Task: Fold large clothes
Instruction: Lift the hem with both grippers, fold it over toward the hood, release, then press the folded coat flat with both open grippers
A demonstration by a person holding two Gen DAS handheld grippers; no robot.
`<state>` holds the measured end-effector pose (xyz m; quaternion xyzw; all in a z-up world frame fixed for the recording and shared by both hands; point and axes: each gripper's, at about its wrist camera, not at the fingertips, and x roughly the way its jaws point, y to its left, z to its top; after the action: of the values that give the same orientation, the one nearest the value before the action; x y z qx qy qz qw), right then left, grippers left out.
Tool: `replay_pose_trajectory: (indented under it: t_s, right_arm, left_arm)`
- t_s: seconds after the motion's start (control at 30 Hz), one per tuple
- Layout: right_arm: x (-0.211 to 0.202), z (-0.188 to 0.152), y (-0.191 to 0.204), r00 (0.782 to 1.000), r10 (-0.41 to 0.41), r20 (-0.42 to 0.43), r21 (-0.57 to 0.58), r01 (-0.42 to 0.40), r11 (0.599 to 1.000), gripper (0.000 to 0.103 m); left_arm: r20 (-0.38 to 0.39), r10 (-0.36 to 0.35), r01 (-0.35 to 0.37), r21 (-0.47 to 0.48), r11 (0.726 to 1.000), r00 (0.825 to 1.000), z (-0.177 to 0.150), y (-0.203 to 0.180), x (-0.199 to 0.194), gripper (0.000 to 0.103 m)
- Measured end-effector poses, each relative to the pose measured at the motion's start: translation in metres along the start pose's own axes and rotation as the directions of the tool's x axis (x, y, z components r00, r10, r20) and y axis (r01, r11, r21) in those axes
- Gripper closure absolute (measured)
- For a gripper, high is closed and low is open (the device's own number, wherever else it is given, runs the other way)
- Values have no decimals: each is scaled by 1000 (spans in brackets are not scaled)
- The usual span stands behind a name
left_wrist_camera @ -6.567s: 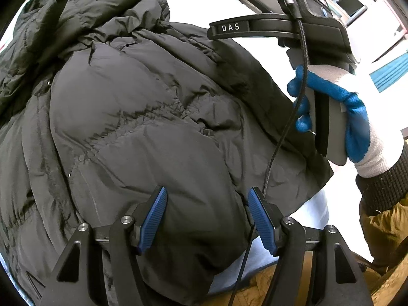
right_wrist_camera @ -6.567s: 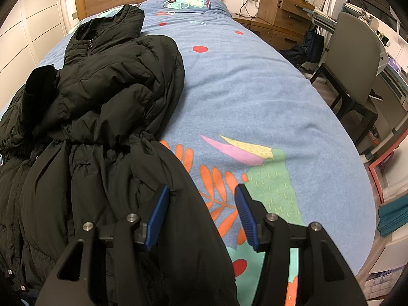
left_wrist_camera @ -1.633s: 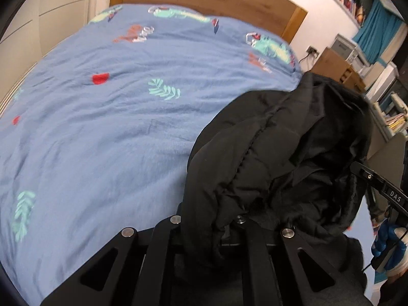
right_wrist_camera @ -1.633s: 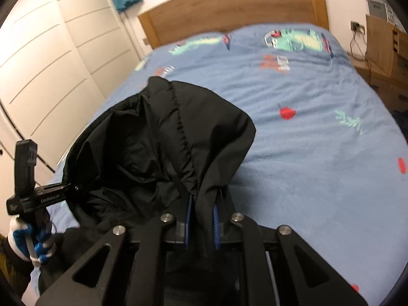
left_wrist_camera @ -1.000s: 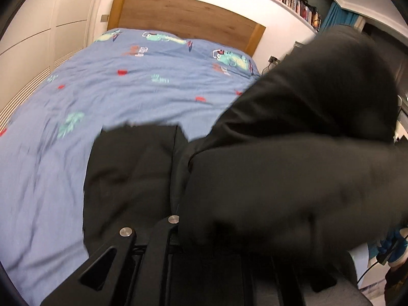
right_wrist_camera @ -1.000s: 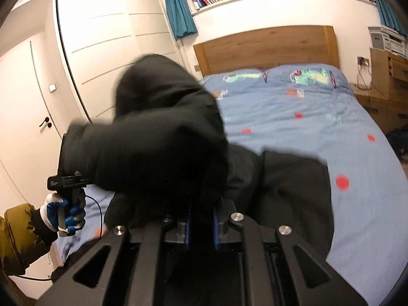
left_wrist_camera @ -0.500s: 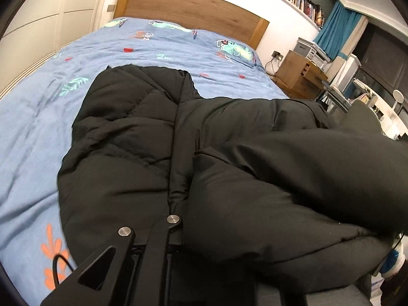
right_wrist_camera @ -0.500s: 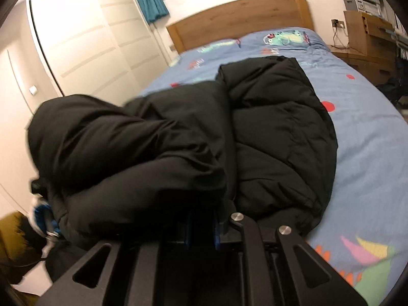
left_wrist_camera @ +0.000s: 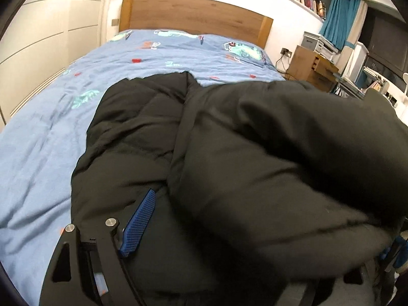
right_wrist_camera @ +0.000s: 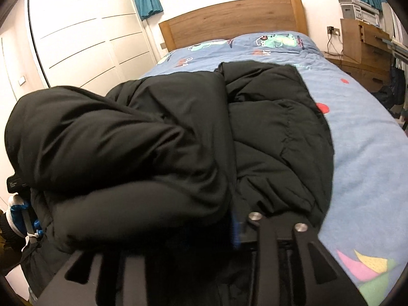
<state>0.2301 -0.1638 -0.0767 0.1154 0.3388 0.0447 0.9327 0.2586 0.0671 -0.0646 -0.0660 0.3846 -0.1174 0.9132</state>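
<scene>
Left wrist view: we see the black puffer jacket (left_wrist_camera: pixel 158 137) on the blue bedspread (left_wrist_camera: pixel 43 137), its upper half doubled toward us. Left gripper (left_wrist_camera: pixel 193 219) has just been opening, jaws wide, letting the fold settle.

Right wrist view: right gripper (right_wrist_camera: pixel 204 229) has just been opening too, partway; jacket still drapes between its fingers.

No legible text, book spines seemingly too small

jacket (left_wrist_camera: pixel 255 165) folded on bed (left_wrist_camera: pixel 51 127) | left tool (left_wrist_camera: pixel 204 219) jaws just opening
</scene>
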Motion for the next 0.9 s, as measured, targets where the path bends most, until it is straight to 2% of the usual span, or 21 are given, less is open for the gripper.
replay_pose_trajectory:
  t_s: [0.13, 0.3, 0.4, 0.47, 0.53, 0.7, 0.77, 0.9]
  right_arm:
    - [-13, -10, 5, 1000, -17, -18, 1, 17, 1000, 63]
    - [-33, -23, -4, 997, -56, -52, 14, 57, 998, 63]
    - [-54, -23, -11, 995, -85, -55, 31, 86, 996, 63]
    - [-69, -17, -12, 994, -108, -33, 32, 109, 994, 63]
    - [-83, -5, -6, 995, -96, 6, 32, 95, 995, 63]
    - [-80, 40, 20, 996, -59, 60, -35, 61, 997, 63]
    - [-68, 58, 34, 998, -36, 60, -71, 40, 997, 63]
    - [-43, 64, 56, 999, -9, 31, -136, 13, 991, 63]
  left_arm:
    - [-16, 6, -7, -33, 999, 1000, -7, 10, -8, 20]
    - [-31, 18, -20, -78, 997, 999, -18, 25, -36, 21]
    - [-10, 22, -23, -73, 997, 1000, -8, 27, -54, 21]
    - [19, 6, -4, -71, 997, 1000, 5, 23, -62, 21]
    - [44, -19, 23, -73, 997, 999, 23, 14, -63, 21]
    - [80, -54, 58, -47, 997, 995, 52, -15, -52, 21]
    - [75, -70, 72, -26, 997, 995, 59, -28, -42, 21]
    - [18, -70, 70, 29, 997, 997, 49, -49, -16, 21]
